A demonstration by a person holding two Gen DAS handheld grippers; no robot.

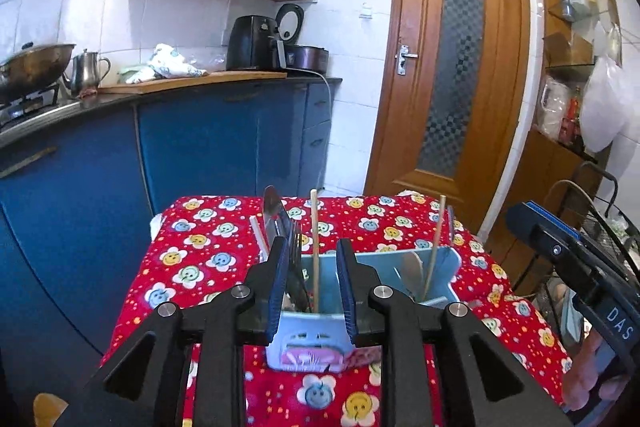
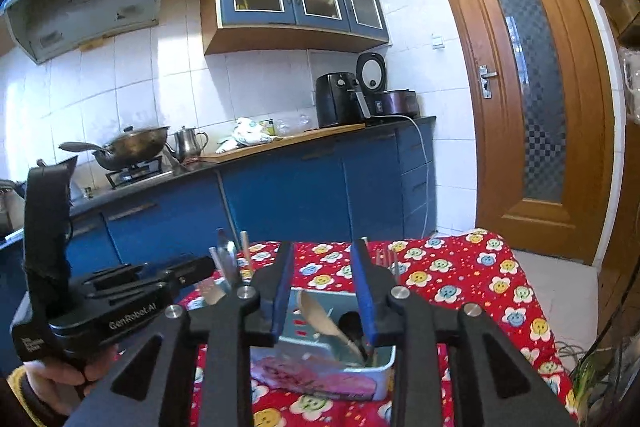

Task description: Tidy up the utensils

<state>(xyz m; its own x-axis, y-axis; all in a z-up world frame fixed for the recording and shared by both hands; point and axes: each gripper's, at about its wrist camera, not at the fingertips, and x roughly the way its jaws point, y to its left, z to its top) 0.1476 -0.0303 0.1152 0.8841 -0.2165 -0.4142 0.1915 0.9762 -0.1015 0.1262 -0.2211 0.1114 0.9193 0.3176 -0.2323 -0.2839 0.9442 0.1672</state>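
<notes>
The light-blue plastic utensil caddy (image 1: 316,323) stands on the red flower-print tablecloth (image 1: 208,267), directly ahead of the left gripper (image 1: 312,291) at 12 o'clock. The left gripper's black fingers with ribbed blue pads (image 1: 279,291) are spread apart, with one end of the caddy showing in the gap between them; the pictures do not show whether the pads touch its walls. In the compartment between the fingers a pale wooden chopstick (image 1: 315,247) stands nearly upright, and at about 11 o'clock from it a steel knife blade (image 1: 273,215) and a dark metal fork (image 1: 296,267) rise just beside the left finger. A second wooden chopstick (image 1: 436,239) leans in the far compartment at about 2 o'clock, beside a light wooden spoon (image 1: 414,271).

From the right wrist view, the right gripper (image 2: 324,291) also has its fingers spread, holding nothing, and the same caddy (image 2: 384,375) sits just beyond and below them at 12 o'clock. The wooden spoon (image 2: 320,319) lies tilted inside it, bowl upward, between the two blue pads (image 2: 366,291). The caddy's near face carries a pink printed panel (image 2: 316,377). The left gripper's black body (image 2: 120,299) sits at 9 o'clock, grasped by a hand (image 2: 56,383).

Behind the table, glossy blue cabinets (image 1: 200,139) run under a dark counter, and a brown wooden door (image 1: 452,67) with patterned glass stands at 1 o'clock.
</notes>
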